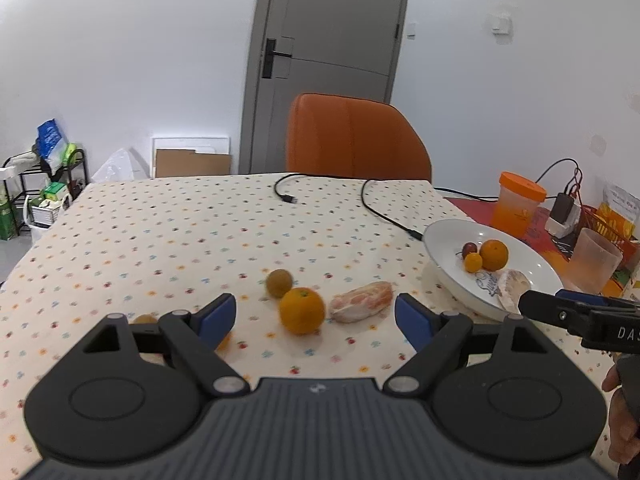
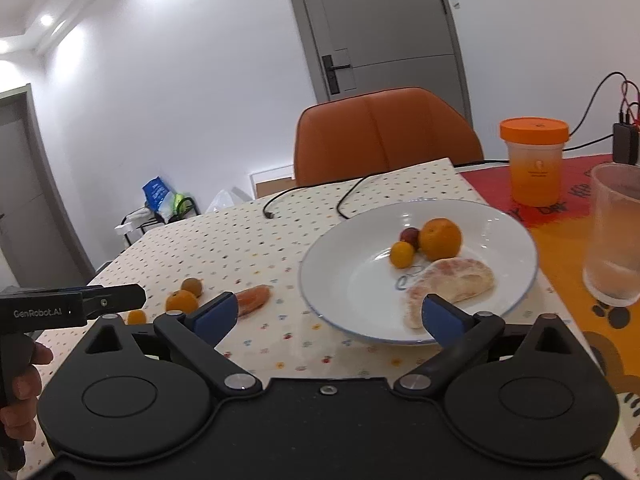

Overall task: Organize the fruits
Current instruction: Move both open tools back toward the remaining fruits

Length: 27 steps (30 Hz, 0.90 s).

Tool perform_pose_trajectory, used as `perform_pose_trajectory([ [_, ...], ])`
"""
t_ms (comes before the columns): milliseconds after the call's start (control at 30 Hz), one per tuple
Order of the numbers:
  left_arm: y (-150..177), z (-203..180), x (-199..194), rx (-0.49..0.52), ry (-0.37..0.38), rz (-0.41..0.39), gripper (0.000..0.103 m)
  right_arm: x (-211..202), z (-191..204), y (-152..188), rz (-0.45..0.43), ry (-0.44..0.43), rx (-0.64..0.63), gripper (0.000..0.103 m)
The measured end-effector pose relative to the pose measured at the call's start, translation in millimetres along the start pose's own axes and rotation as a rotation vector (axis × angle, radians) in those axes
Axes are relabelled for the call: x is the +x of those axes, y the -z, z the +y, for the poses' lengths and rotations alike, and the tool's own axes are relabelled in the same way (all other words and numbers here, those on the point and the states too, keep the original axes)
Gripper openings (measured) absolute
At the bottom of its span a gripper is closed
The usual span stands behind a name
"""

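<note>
Across the lower half of the left wrist view my left tool (image 1: 316,318) spreads its blue pads wide, holding nothing, poised over the spotted table (image 1: 160,240). Just beyond the gap between its pads sit an orange (image 1: 301,311), a peeled pomelo segment (image 1: 361,301) to its right, and a small brownish-green fruit (image 1: 279,283) just behind the orange. Two more small orange fruits peek out near the left pad, partly hidden by the tool body.

At the right of that frame lies the white plate (image 1: 448,256), carrying a second orange (image 1: 494,255), a small yellow fruit (image 1: 473,262), a dark red fruit (image 1: 469,247) and another peeled segment (image 1: 512,286). My right tool (image 1: 580,312) enters from the right edge, its tip over the plate's near rim.

From the right wrist view, my right tool (image 2: 330,316) is also wide apart and empty, its right pad over the plate's (image 2: 344,280) front edge, close to the big peeled segment (image 2: 452,280). The plate's orange (image 2: 440,239), yellow fruit (image 2: 402,255) and red fruit (image 2: 409,235) cluster touching one another behind it. An orange-lidded cup (image 2: 534,160) and a clear tumbler (image 2: 616,236) stand at the upper right, an orange chair (image 2: 384,132) beyond the table.
</note>
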State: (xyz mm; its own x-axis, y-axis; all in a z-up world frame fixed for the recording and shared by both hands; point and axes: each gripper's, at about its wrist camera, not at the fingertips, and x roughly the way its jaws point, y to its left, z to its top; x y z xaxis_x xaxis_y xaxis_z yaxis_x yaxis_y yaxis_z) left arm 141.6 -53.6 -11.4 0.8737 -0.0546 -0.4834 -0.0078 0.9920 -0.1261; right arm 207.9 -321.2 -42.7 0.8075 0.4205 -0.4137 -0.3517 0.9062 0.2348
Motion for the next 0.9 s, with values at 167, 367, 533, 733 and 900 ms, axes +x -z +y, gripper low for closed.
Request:
perform_pose_trajectory([
  [167,5.4,13.3,-11.0,-0.023,-0.022,-0.010,0.085,1.4,12.4,1.8,0.005,-0.022,-0.017,0.100],
  [367,11.9,28.6,-19.3,-0.046,-0.038,-0.010,0.085,3.2,26.2,4.2,0.015,-0.050,-0.038,0.100],
  [533,14.9,43.8,-22.6,-0.093,-0.045,-0.007,0.085,5.9,38.2,5.1,0.024,-0.067,-0.059,0.103],
  [733,19.5,56.9,-22.4,-0.103,-0.086,-0.002,0.085,10.4,51.5,7.0,0.035,-0.083,-0.088,0.103],
  [900,21.2,65.3,-20.8,-0.108,-0.100,-0.004,0.083,14.6,61.2,8.1,0.046,-0.096,-0.108,0.103],
])
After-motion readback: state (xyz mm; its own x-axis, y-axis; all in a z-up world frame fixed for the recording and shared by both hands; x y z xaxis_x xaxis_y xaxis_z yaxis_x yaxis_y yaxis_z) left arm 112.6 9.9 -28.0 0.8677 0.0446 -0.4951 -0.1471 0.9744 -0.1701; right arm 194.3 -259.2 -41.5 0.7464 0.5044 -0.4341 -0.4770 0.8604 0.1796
